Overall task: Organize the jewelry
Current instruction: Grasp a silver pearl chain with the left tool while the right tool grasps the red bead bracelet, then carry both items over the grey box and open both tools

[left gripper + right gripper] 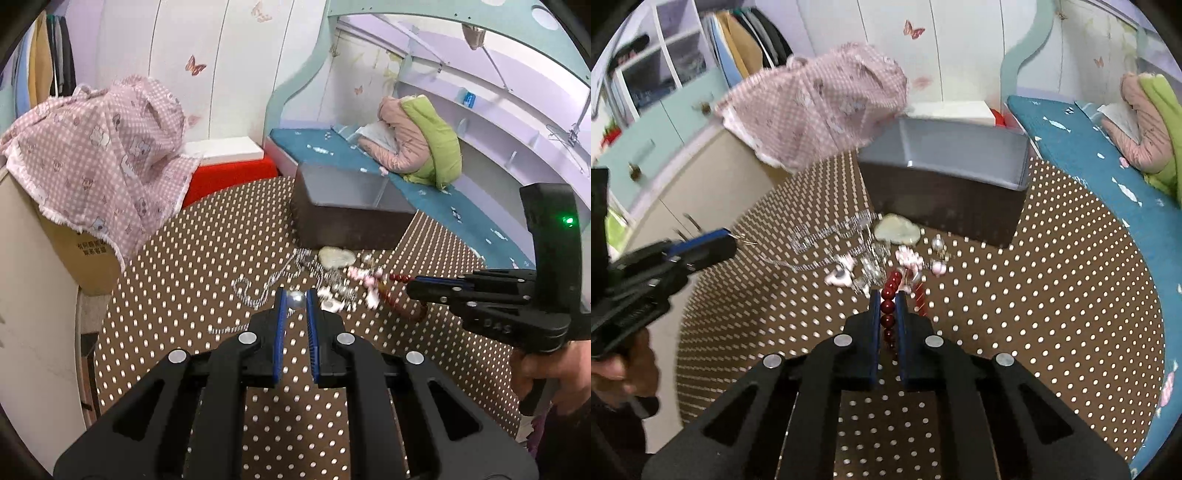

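Left claw (295,301), jaws nearly closed, pinches a small silvery bead (296,299) between its blue pads, from which a thin silver chain (266,291) trails down to the tabletop (207,236). Right claw (888,306), jaws closed, clamps a string of dark red beads (887,306) that runs between its pads and hangs below them. Both claws hover over a round tabletop covered in brown cloth with white dots. The remaining jewelry (882,254) lies in a loose heap near the middle: silver chains, pale pink pieces, small clear stones and a pale green carved pendant (897,229), the last just in front of a dark box (945,195) with a grey lining, open at the top. Behind the tabletop a pink checked cloth (99,147) drapes over a cardboard carton (79,254), beside a red box (229,175) with a white lid. To the right runs a teal bench cushion (332,147) carrying a folded pink and green jacket (417,140), below lilac shelves. White wall panels with butterfly stickers (195,66) close the room; mint-fronted drawers (650,144) stand at the left of the right wrist view.
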Available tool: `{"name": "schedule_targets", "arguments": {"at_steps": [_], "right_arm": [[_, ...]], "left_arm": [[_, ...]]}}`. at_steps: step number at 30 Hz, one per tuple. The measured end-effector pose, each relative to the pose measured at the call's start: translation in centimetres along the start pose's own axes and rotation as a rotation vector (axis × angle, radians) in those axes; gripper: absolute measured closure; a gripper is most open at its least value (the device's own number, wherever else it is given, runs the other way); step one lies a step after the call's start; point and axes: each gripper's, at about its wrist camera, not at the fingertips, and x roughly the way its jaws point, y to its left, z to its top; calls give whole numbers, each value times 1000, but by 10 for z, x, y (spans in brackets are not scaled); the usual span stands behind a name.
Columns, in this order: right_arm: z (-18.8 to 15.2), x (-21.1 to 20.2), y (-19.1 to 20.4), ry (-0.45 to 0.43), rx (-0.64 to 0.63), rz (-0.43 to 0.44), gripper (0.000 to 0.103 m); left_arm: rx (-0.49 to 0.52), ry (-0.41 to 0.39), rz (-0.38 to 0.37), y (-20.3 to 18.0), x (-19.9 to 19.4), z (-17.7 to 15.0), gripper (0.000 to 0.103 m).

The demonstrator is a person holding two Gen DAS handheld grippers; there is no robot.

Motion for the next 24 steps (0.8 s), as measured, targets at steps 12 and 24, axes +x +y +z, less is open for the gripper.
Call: {"name": "schedule_targets", "arguments": {"at_steps": [12, 24], "right_arm": [[60, -64, 1, -181, -30, 47, 96], [125, -18, -42, -172, 45, -11, 96]], "left_arm": [[52, -100, -52, -18, -8, 77, 92], [45, -1, -108, -33, 77, 149, 92]]}}
